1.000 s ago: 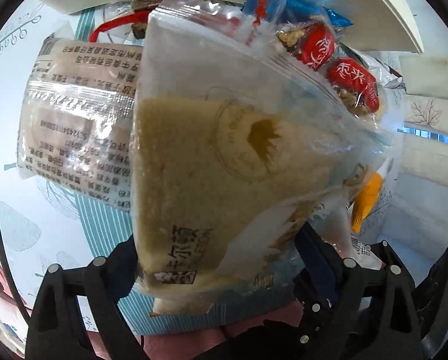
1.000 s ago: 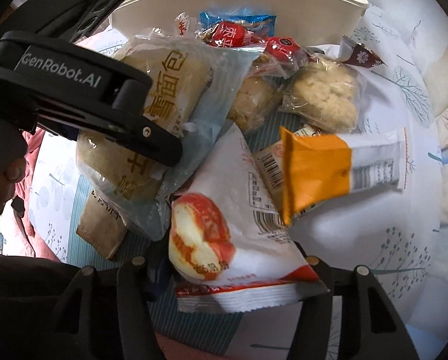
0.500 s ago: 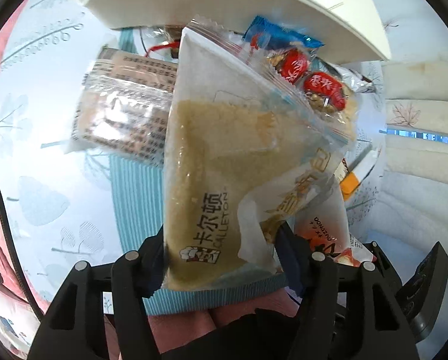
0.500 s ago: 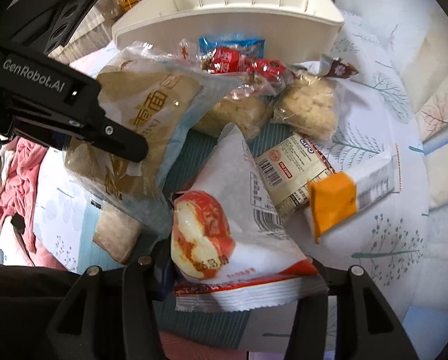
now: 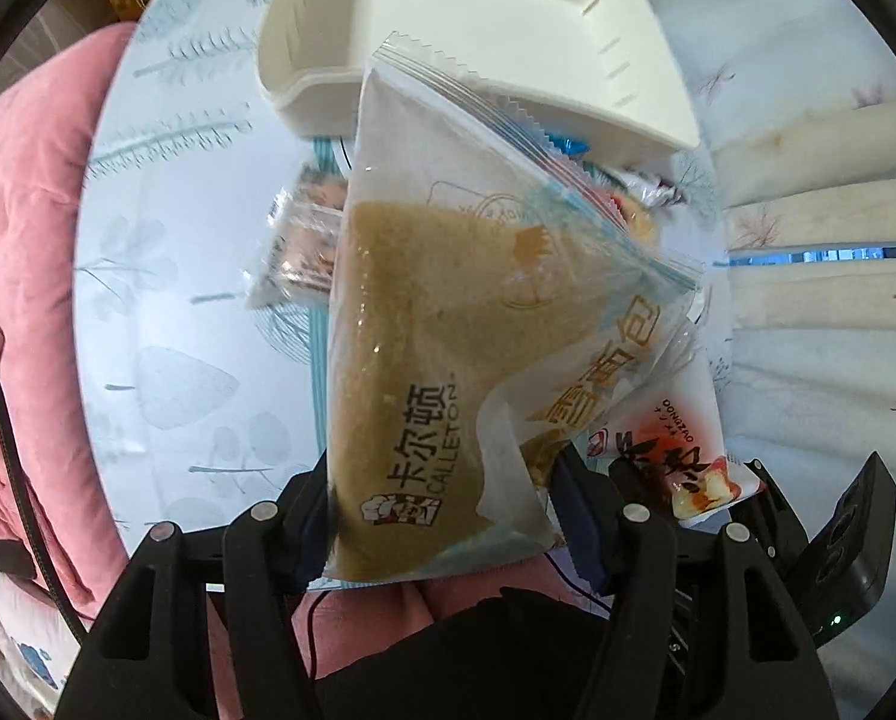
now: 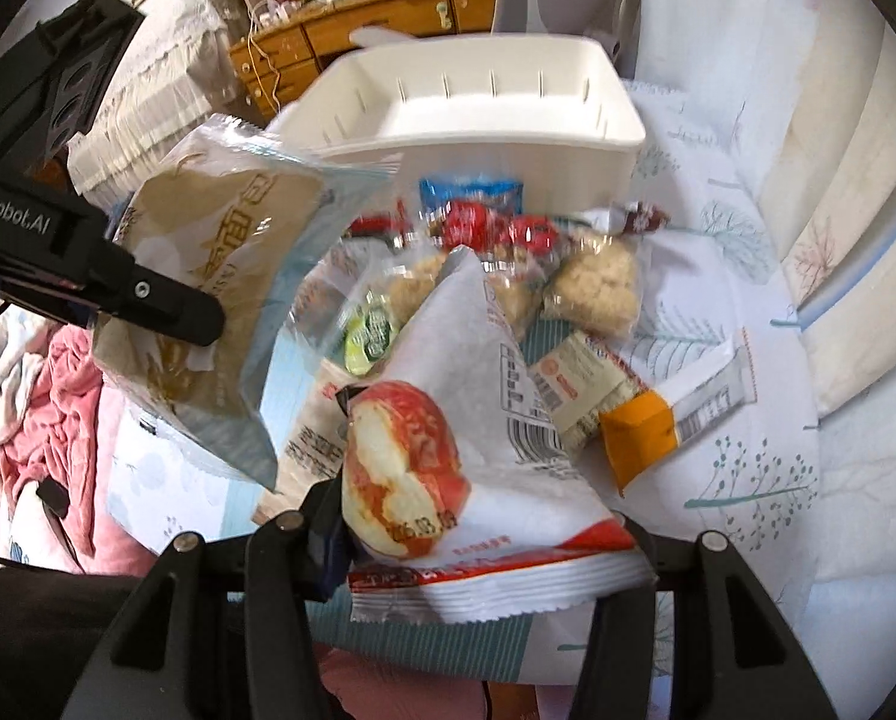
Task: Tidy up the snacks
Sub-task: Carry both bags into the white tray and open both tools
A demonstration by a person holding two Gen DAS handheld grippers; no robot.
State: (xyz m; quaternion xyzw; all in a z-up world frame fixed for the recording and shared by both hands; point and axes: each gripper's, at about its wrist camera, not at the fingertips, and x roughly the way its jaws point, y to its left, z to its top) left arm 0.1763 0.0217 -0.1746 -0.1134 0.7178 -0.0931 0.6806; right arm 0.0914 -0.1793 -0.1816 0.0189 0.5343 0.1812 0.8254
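The left gripper (image 5: 441, 534) is pinching the near end of a clear-fronted bread packet (image 5: 448, 324) with a brown loaf inside and "CALLETON" printed on it; the packet hangs in the air above the snack pile. Its jaws closed within the last second and now sit steady with the packet pressed between the pads. In the right wrist view the same packet (image 6: 207, 300) shows at the left, clamped by the black finger of that gripper.

The right gripper (image 6: 484, 534) is pinching a white snack bag (image 6: 478, 420) printed with a red-and-cream fruit picture and a barcode, gripped at its sealed red lower edge and lifted clear of the pile. Its jaws closed a little further early in the last second.

Below and beyond both bags, the rest of the snacks lie on a light cloth with a leaf pattern (image 6: 748, 480): two puffed rice cakes in clear wrap (image 6: 592, 288), red-wrapped sweets (image 6: 496, 228), a blue wrapper (image 6: 472, 192), a small green packet (image 6: 375, 330), a beige barcode packet (image 6: 574, 384) and an orange-and-white bar (image 6: 670, 420) at the right. A white plastic bin (image 6: 484, 114) stands at the far side, just behind the sweets, and nothing shows inside it. A pink blanket (image 5: 21, 240) lies at the left.
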